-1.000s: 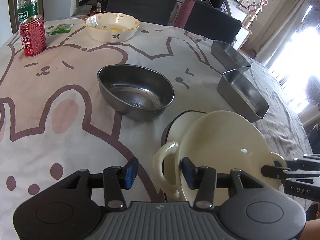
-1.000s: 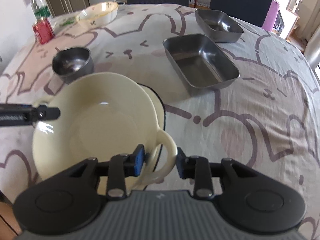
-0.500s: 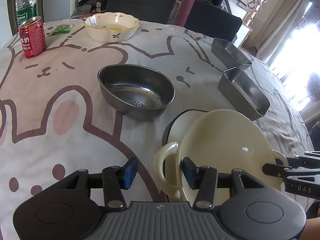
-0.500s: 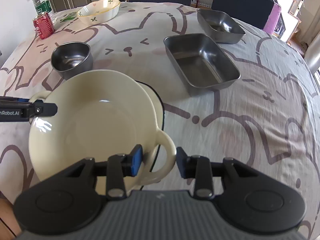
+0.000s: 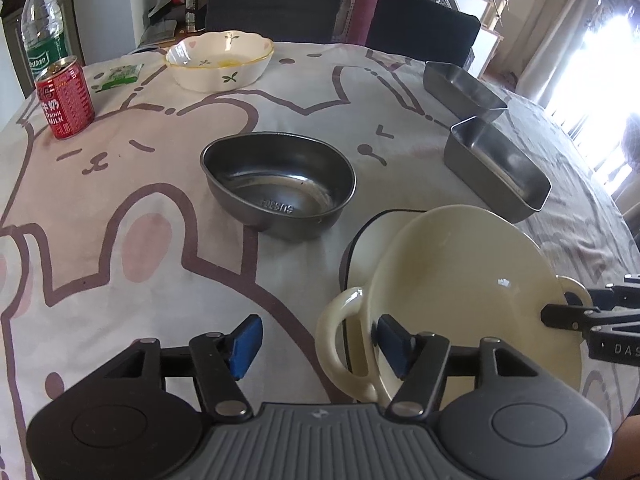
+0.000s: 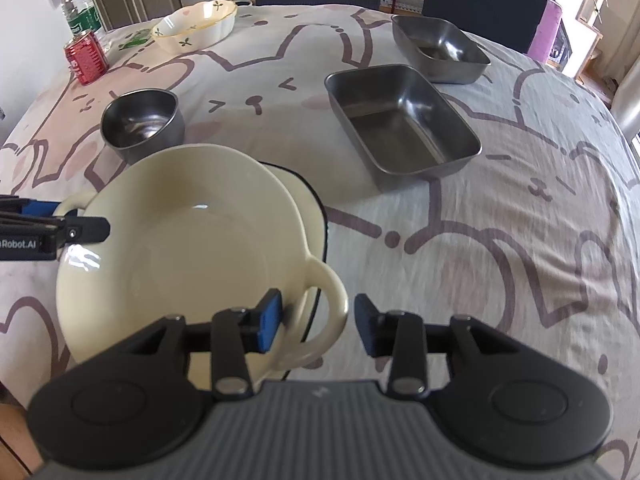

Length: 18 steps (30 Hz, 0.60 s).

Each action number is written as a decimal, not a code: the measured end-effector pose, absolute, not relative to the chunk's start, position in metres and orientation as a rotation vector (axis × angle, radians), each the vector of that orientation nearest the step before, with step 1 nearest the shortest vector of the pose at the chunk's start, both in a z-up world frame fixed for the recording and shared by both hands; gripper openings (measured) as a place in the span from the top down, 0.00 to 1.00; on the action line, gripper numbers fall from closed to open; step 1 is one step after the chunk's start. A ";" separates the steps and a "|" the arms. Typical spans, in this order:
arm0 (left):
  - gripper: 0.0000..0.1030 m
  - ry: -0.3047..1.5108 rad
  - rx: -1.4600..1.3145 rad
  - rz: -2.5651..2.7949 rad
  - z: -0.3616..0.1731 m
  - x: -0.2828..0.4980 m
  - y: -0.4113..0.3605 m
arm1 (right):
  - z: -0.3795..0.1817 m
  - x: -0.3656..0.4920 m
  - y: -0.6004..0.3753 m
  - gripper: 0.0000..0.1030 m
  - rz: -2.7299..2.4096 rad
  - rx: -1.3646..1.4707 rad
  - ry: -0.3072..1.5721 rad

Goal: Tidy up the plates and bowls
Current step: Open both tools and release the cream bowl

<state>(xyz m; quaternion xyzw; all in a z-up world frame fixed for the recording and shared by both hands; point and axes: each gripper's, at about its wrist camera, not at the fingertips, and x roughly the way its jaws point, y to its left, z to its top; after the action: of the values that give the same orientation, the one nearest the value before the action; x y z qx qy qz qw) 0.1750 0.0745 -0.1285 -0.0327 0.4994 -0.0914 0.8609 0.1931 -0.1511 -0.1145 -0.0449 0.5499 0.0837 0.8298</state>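
Cream bowl between my two grippers, over the black-rimmed plate

Left view: my left gripper (image 5: 318, 340) spread, the cream bowl (image 5: 460, 284) handle between its pads, near right. Right view: right gripper (image 6: 318, 320) parted around the opposite handle; handles line up left-right.

The left hand-held gripper (image 5: 320, 344) stands with its jaws spread wide around the loop handle of the cream bowl (image 5: 460, 288), at 5 o'clock. That bowl tilts over a dark-rimmed dish (image 5: 368, 232). A steel oval bowl (image 5: 280, 188) sits at centre, two steel trays (image 5: 496, 164) at 2 o'clock, a red can (image 5: 66, 98) at 10 o'clock.
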 end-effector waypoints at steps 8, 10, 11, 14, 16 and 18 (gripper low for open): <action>0.34 1.061 -0.058 -0.173 -0.125 0.174 0.073 | -0.115 0.194 -0.153 0.56 0.175 -0.076 1.171; 0.23 1.072 -0.071 -0.169 -0.125 0.174 0.075 | -0.114 0.194 -0.154 0.55 0.177 -0.062 1.174; 0.19 1.073 -0.075 -0.163 -0.125 0.174 0.075 | -0.114 0.194 -0.155 0.55 0.179 -0.058 1.174; 0.15 1.071 -0.088 -0.169 -0.123 0.172 0.076 | -0.115 0.194 -0.156 0.54 0.193 -0.041 1.179; 0.10 1.066 -0.096 -0.186 -0.121 0.170 0.075 | -0.114 0.193 -0.157 0.46 0.207 -0.020 1.172; 0.04 1.046 -0.092 -0.197 -0.118 0.167 0.074 | -0.113 0.192 -0.158 0.40 0.220 -0.016 1.158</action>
<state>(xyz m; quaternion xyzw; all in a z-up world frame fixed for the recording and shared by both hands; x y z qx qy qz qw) 0.1674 0.0737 -0.1184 -0.0440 0.4986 -0.0937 0.8606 0.1919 -0.1575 -0.1128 -0.0076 0.5461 0.1039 0.8312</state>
